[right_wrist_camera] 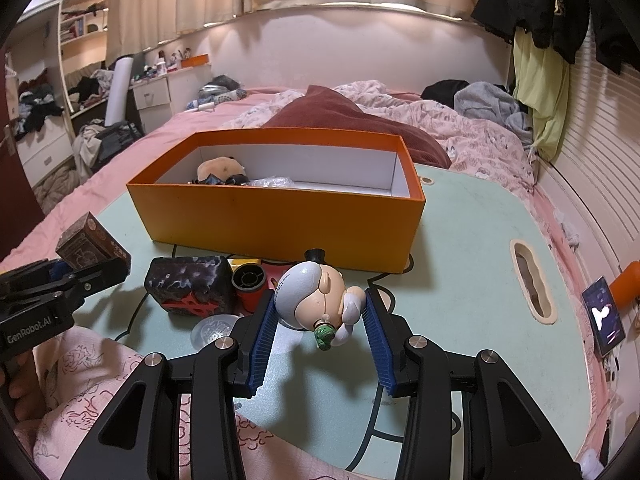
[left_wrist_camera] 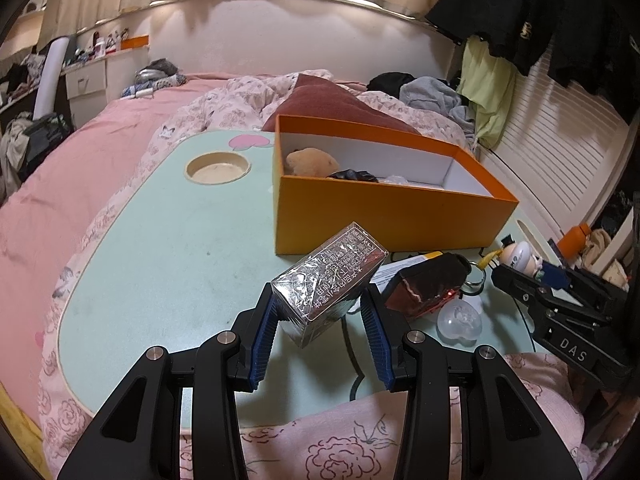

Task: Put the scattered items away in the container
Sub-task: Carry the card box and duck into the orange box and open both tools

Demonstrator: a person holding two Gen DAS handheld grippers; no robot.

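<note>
My left gripper [left_wrist_camera: 320,295] is shut on a small box in shiny clear wrap [left_wrist_camera: 332,276], which sits tilted between the blue pads above the mint-green table [left_wrist_camera: 160,248]. My right gripper [right_wrist_camera: 320,300] is shut on a round-headed toy figurine [right_wrist_camera: 312,294] with a little black hat, held on its side just in front of the orange container [right_wrist_camera: 280,224]. The open orange container [left_wrist_camera: 384,216] holds a tan plush [left_wrist_camera: 310,160], a dark item and some clear plastic. The right gripper's figurine [left_wrist_camera: 520,254] also shows at the right of the left wrist view.
On the table lie a dark pouch with red print [right_wrist_camera: 192,284], a red and black cylinder [right_wrist_camera: 250,282] and a clear round lid [right_wrist_camera: 214,330]. The table has a cup recess [left_wrist_camera: 218,168] and a slot [right_wrist_camera: 532,280]. A phone [right_wrist_camera: 604,316] lies at the right edge. Bedding surrounds the table.
</note>
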